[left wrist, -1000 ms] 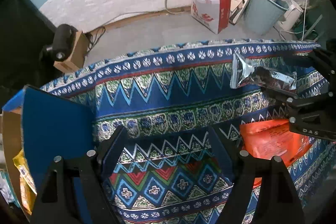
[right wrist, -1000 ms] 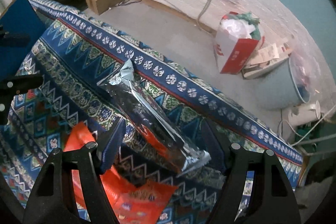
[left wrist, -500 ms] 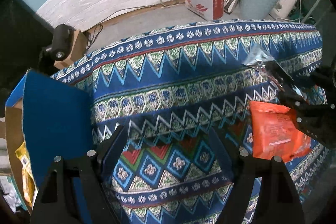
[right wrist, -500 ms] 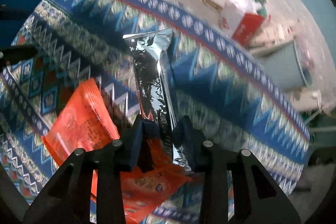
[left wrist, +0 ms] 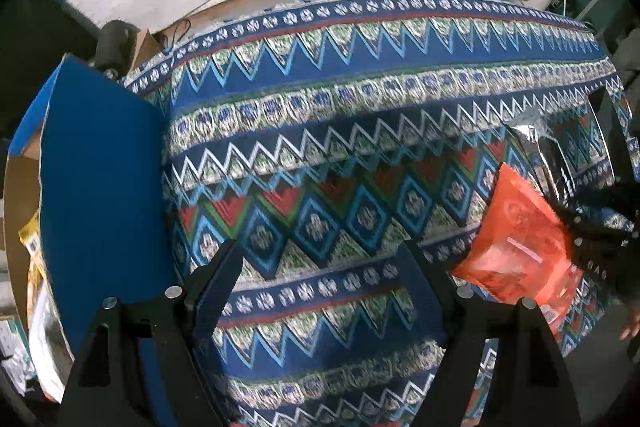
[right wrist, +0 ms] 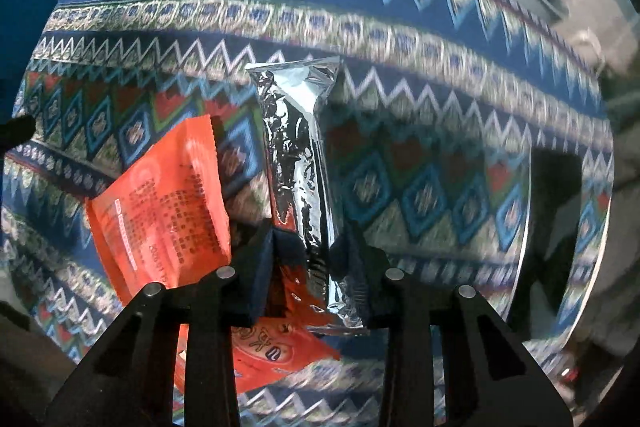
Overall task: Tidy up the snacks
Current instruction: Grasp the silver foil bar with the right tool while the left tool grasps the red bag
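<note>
Now right gripper point(right wrist: 310, 247) clamped on foil pack point(right wrist: 298, 163), above the tablecloth point(right wrist: 400, 39), orange packet point(right wrist: 168, 203) just left of the pack, left gripper point(left wrist: 320, 267) open, empty.

left tool point(left wrist: 320, 267): points downward, two black fingers point(left wrist: 208, 283) with blue pads set wide apart, nothing between them, no contact with anything.
right tool point(right wrist: 308, 251): points downward, fingers point(right wrist: 256, 263) drawn close together, pads pressed on both sides of a silver packet point(right wrist: 296, 155) near its lower end; the packet extends forward past the tips.
</note>
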Action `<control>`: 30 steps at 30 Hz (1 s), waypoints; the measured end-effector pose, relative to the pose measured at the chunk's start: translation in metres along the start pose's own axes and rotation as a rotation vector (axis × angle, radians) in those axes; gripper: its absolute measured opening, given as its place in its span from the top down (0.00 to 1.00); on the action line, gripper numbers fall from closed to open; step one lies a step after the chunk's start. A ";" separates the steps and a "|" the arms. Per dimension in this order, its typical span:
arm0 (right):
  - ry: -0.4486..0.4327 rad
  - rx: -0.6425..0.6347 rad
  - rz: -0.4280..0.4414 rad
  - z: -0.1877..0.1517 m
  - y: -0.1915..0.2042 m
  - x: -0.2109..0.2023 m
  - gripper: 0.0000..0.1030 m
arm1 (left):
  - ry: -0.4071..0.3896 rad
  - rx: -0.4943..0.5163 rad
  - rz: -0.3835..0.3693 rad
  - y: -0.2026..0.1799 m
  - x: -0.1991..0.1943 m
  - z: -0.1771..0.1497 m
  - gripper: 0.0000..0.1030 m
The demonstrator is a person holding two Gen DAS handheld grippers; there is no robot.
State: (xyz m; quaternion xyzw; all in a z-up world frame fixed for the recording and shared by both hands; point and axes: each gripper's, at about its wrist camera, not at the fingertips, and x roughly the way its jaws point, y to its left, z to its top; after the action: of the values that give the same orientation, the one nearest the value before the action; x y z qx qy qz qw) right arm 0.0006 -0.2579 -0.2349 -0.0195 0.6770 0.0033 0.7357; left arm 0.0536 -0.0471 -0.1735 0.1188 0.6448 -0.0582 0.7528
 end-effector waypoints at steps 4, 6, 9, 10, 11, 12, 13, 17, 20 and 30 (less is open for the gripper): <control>0.001 0.063 0.001 -0.026 0.003 -0.003 0.69 | 0.008 0.013 0.002 -0.008 -0.004 -0.013 0.22; -0.024 0.083 -0.012 -0.036 0.003 -0.008 0.69 | 0.012 0.011 0.002 -0.012 -0.006 -0.021 0.22; -0.043 0.074 -0.024 -0.048 0.002 -0.018 0.69 | 0.026 -0.009 -0.031 -0.019 -0.008 -0.031 0.21; -0.046 0.064 -0.034 -0.049 -0.003 -0.021 0.69 | 0.031 -0.014 -0.042 -0.023 -0.010 -0.034 0.21; -0.043 0.049 -0.047 -0.051 -0.005 -0.024 0.69 | 0.036 -0.018 -0.054 -0.026 -0.010 -0.038 0.21; -0.038 0.038 -0.052 -0.053 -0.007 -0.026 0.69 | 0.040 -0.020 -0.061 -0.029 -0.011 -0.042 0.21; -0.025 0.027 -0.052 -0.058 -0.007 -0.026 0.69 | 0.045 -0.019 -0.064 -0.032 -0.011 -0.045 0.21; 0.002 0.016 -0.026 -0.081 -0.003 -0.024 0.69 | 0.063 -0.018 -0.064 -0.041 -0.011 -0.056 0.21; -0.006 0.028 0.016 -0.092 0.008 -0.027 0.69 | 0.059 -0.036 -0.068 -0.039 -0.013 -0.061 0.21; -0.031 0.030 0.181 -0.091 0.063 -0.028 0.69 | 0.064 -0.146 -0.178 -0.018 -0.019 -0.060 0.17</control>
State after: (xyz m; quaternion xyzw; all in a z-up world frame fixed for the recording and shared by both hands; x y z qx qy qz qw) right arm -0.0941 -0.1976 -0.2164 0.0531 0.6646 0.0599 0.7429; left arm -0.0115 -0.0503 -0.1646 0.0079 0.6791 -0.0739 0.7302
